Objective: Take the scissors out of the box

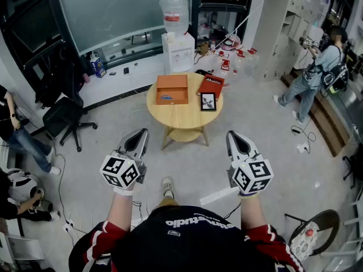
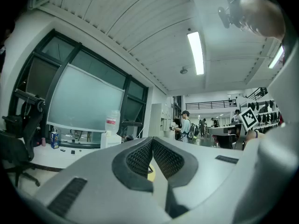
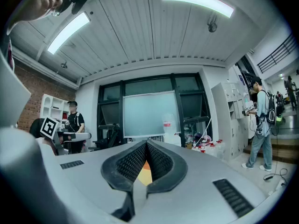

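An open orange box [image 1: 172, 89] lies on the round wooden table [image 1: 184, 118], with a small bluish item inside that may be the scissors [image 1: 166, 97]. Beside it are a red lid [image 1: 211, 85] and a black-framed card [image 1: 208, 101]. My left gripper [image 1: 140, 135] and right gripper [image 1: 234, 135] are held up well short of the table, over the floor, both shut with nothing in them. In the left gripper view the jaws [image 2: 152, 140] meet at the tips. The right gripper view shows its jaws [image 3: 146, 144] closed too, a sliver of table between them.
A water dispenser [image 1: 177, 41] stands behind the table. To the left there is a black office chair [image 1: 65, 115], with people along the left edge. A person with a backpack [image 1: 315, 72] stands at the right by white shelves. Cables lie on the floor.
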Motion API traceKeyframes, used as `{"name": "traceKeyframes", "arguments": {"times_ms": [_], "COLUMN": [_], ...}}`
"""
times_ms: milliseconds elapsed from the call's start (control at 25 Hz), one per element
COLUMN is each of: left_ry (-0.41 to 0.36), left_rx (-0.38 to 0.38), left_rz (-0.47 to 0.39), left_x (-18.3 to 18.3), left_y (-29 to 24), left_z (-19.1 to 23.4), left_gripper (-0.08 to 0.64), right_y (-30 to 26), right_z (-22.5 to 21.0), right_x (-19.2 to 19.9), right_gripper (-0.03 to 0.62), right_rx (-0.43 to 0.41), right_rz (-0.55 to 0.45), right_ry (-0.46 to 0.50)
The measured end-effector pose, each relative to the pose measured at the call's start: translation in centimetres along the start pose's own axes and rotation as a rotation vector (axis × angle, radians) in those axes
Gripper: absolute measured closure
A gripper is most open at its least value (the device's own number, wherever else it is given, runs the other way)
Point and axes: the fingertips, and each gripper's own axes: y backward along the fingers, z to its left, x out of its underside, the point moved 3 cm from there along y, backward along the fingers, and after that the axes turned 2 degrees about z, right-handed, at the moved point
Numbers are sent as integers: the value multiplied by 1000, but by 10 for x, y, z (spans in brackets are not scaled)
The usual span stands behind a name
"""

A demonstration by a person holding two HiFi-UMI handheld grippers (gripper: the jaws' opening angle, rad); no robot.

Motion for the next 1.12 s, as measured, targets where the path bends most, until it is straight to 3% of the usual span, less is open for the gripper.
{"name": "traceKeyframes", "arguments": {"times_ms": [1120], "left_ry": [-12], "left_rx": [-7], "left_rz": [12], "left_x": [-3], "left_y": [1], "left_z": [-9], "left_gripper": [541], "right_y": [3], "right_z": [2], "right_x": [-6], "right_gripper": [565], "right_rx": [-29], "right_rz": [-33], "right_ry": [20]}}
